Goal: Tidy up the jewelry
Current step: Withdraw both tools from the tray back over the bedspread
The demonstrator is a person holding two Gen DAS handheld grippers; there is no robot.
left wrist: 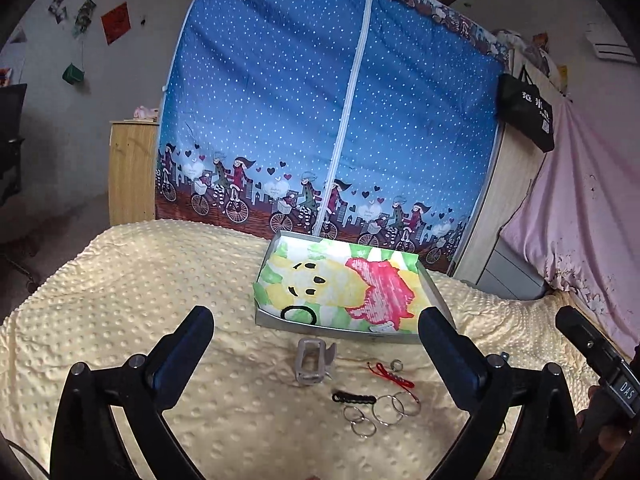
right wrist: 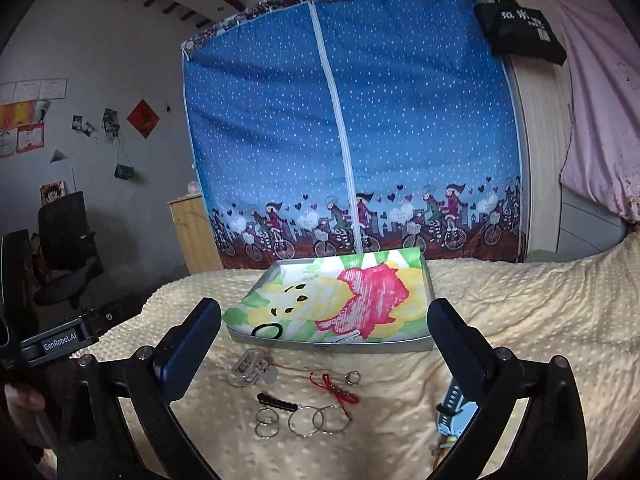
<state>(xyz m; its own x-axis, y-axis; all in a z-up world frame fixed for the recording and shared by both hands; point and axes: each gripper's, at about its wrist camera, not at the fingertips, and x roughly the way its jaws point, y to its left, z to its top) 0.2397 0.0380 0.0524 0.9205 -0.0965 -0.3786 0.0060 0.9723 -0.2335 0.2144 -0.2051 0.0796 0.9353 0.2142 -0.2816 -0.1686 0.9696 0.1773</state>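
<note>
Left wrist: left gripper (left wrist: 316, 330) hovers agape, seemingly above rings (left wrist: 378, 412).

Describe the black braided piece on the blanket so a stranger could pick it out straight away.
Find the shallow tray lined with a coloured bear drawing on the cream dotted blanket. Just in front of it lies a scatter of small jewelry, and the black braided piece sits near its middle, right above the silver rings. It is the only short, dark, plaited strip there; the cord beside it is red.

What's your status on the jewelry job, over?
Left claw open, empty. Right claw open, empty. Black hair tie already in tray; hair clip, rings, red cord on blanket. Path clear.
</note>
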